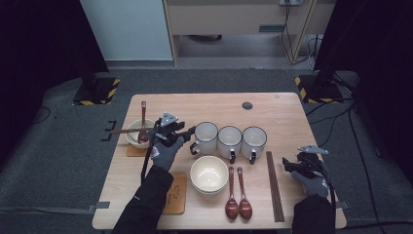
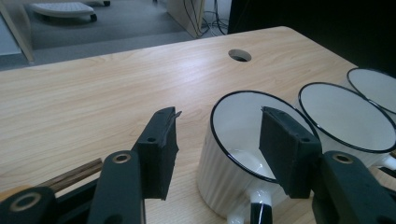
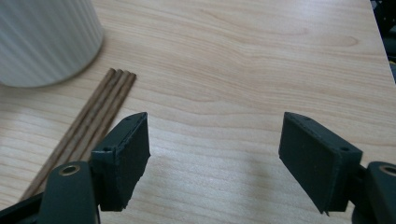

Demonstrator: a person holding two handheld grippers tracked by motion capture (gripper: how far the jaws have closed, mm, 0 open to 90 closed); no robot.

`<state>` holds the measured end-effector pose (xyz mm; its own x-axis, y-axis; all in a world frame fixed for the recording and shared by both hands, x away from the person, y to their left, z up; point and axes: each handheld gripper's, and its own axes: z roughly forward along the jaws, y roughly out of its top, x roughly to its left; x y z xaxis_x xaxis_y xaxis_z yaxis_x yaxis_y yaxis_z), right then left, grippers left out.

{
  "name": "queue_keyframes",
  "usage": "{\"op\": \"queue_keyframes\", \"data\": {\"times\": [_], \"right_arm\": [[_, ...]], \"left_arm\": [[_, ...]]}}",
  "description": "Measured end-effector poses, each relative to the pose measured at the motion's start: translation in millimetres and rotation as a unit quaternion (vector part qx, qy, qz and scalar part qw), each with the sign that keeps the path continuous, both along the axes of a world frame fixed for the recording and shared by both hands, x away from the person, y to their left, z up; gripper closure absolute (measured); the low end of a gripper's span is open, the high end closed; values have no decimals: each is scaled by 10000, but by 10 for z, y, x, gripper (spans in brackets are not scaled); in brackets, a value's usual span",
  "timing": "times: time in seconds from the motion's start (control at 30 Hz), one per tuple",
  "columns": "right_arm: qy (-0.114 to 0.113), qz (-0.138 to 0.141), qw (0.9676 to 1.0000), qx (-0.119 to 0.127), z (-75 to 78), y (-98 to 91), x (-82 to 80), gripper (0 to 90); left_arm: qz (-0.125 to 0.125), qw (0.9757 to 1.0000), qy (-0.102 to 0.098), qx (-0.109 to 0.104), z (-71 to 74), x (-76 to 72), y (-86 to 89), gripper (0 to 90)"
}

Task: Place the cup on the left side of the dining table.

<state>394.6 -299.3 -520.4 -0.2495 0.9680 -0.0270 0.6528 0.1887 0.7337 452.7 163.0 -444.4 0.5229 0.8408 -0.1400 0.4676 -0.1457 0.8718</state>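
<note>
Three white ribbed mugs with black rims stand in a row: the left mug [image 1: 206,132], the middle mug [image 1: 229,138] and the right mug [image 1: 253,138]. My left gripper [image 1: 189,130] is at the left mug's left side. In the left gripper view my left gripper [image 2: 219,111] is open around the left mug [image 2: 219,172]: one jaw stands apart from its outer wall, the other overlaps its opening, and no pad presses on it. My right gripper [image 1: 287,163] is open over bare wood, right of the chopsticks [image 1: 274,185]. In its own view my right gripper [image 3: 215,116] holds nothing.
A cream bowl [image 1: 209,171], two brown spoons [image 1: 237,197] and a wooden coaster [image 1: 175,195] lie near the front edge. At the left a bowl [image 1: 131,139] on a coaster holds a spoon and chopsticks. The tabletop [image 1: 272,109] has a cable hole [image 1: 247,105].
</note>
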Motion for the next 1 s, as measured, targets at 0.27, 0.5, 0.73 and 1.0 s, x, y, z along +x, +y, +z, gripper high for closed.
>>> {"op": "queue_keyframes", "data": {"times": [0.27,0.5,0.73,1.0], "right_arm": [[51,10,10000,-2,-28,-12,12,241],[82,16,10000,-29,-44,-7,20,240],[108,10,9999,-44,-58,-6,24,240],[187,-29,9998,-39,-79,-14,21,239]], "left_arm": [[-89,9998,131,90,-73,73,-127,454],[-59,9994,282,189,-120,157,-198,468],[-16,9984,500,245,-184,239,-252,491],[-26,9971,710,270,-262,289,-296,527]]}}
